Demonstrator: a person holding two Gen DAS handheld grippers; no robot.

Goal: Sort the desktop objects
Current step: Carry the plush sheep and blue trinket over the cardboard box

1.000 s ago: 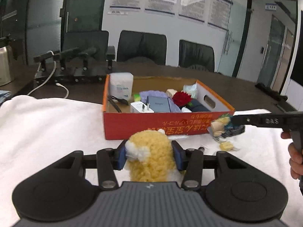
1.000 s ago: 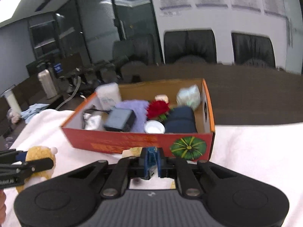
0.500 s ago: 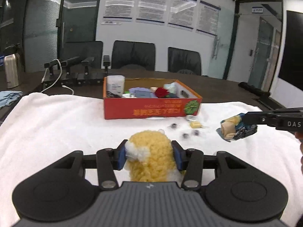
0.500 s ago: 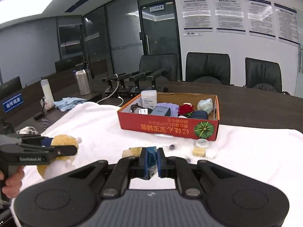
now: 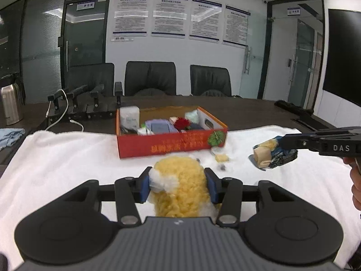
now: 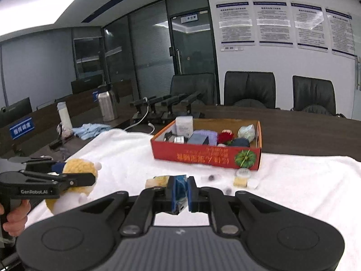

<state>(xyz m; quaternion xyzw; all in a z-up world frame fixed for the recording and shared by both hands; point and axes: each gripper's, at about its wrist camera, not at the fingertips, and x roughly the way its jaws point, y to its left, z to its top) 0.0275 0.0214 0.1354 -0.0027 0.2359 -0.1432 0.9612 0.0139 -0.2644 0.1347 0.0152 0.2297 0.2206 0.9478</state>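
Observation:
My left gripper [image 5: 178, 186] is shut on a fluffy yellow-and-white plush toy [image 5: 180, 187], held above the white towel; the right wrist view shows the same plush toy [image 6: 75, 178] at the left. My right gripper [image 6: 180, 190] is shut on a small blue-wrapped snack packet [image 6: 180, 186] with a pale end; in the left wrist view that packet [image 5: 271, 155] hangs at the right, in the air. Beyond both stands the red cardboard box [image 5: 169, 145], also seen as the red box [image 6: 203, 155], with several items inside.
A white towel [image 5: 67, 158] covers the near table. Small loose bits lie before the box: a round lid [image 6: 243, 172], a yellow block [image 6: 239, 181] and dark beads [image 6: 211, 177]. Microphone stands [image 5: 85, 103], a steel flask [image 5: 10, 106] and black chairs [image 5: 150, 79] are behind.
Both grippers have pulled back from the box and risen, each keeping its object. The box now looks smaller and farther, and more towel shows in front.

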